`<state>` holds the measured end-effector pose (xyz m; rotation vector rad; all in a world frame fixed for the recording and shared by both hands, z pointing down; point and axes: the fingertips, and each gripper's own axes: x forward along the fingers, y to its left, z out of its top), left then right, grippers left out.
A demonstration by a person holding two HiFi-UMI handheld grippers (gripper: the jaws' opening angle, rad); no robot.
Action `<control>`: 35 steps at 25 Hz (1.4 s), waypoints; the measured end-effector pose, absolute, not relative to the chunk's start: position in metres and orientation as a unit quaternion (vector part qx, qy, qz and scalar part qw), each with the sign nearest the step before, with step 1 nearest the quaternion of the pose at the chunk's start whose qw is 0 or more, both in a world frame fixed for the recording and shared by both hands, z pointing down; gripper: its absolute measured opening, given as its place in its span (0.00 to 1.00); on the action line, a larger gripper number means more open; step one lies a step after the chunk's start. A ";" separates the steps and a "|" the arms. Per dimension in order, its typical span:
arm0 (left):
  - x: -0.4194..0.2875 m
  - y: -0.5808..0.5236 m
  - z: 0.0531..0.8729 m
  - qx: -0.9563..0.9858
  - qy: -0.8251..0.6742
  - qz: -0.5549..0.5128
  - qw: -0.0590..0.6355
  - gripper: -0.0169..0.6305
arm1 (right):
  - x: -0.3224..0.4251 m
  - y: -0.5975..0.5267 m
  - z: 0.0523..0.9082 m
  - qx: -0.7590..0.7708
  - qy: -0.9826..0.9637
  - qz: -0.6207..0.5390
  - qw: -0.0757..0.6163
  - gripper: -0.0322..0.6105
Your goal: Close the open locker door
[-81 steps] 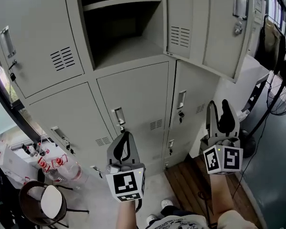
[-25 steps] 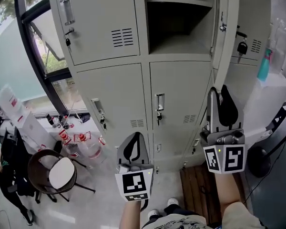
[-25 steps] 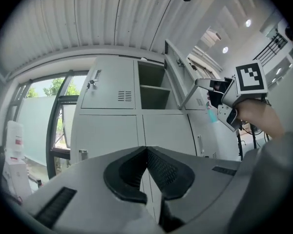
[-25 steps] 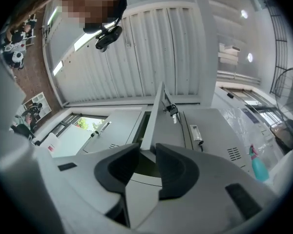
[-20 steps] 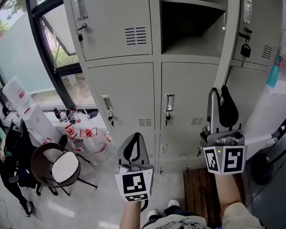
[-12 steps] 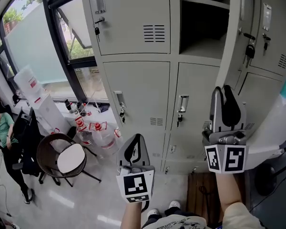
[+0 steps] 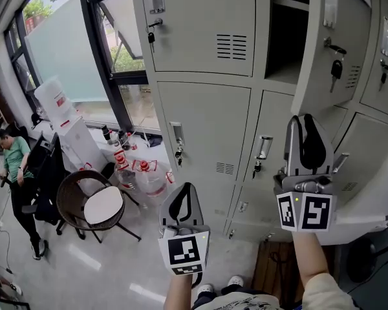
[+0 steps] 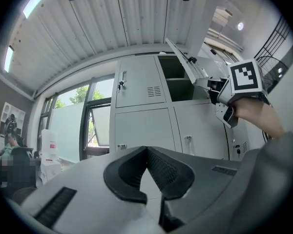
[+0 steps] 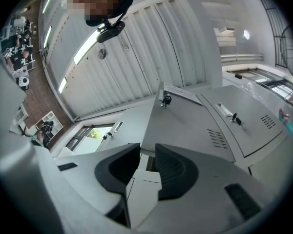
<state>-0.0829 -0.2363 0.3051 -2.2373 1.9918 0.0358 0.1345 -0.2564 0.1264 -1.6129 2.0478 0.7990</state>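
Lockers (image 7: 200, 115) have slid to the right across the head view since the earlier frames, and the window (image 7: 64, 50) now fills the left side, with a round-seated chair (image 7: 102, 205) and some clear water jugs (image 7: 142, 173) on the floor below it. Both tools sit in much the same spots in the frame as before.

From my end, the left hand-held gripper (image 7: 183, 189) is low and central in the head view, in front of the lower locker fronts. Its own view shows the two dark pads meeting at the tips, with nothing caught between them.

The right hand-held gripper (image 7: 302, 123) is raised higher, at the right. In its own view the jaws stand slightly apart, and through the narrow slot I see only pale locker fronts beyond them, so it is carrying nothing.

The open locker door (image 7: 317, 76) hangs out from the upper row directly above the right hand-held gripper, with a key dangling at its lock. Just to its left is the dark open compartment (image 7: 283, 37) with a shelf inside. In the head view the right tool's tips overlap the door's lower corner, but I cannot tell whether they touch it. The right gripper view shows the door rising steeply above and beyond the jaws. The door is not yet closed.
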 end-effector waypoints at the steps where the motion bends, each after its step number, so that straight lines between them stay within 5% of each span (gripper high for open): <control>1: -0.083 -0.238 0.305 -0.743 0.665 0.011 0.073 0.03 | 0.133 -0.260 0.126 -0.576 0.738 0.285 0.206 0.19; 35: -0.067 -0.294 0.301 -0.739 0.669 0.004 0.083 0.03 | 0.122 -0.376 0.114 -0.558 0.784 0.194 0.189 0.10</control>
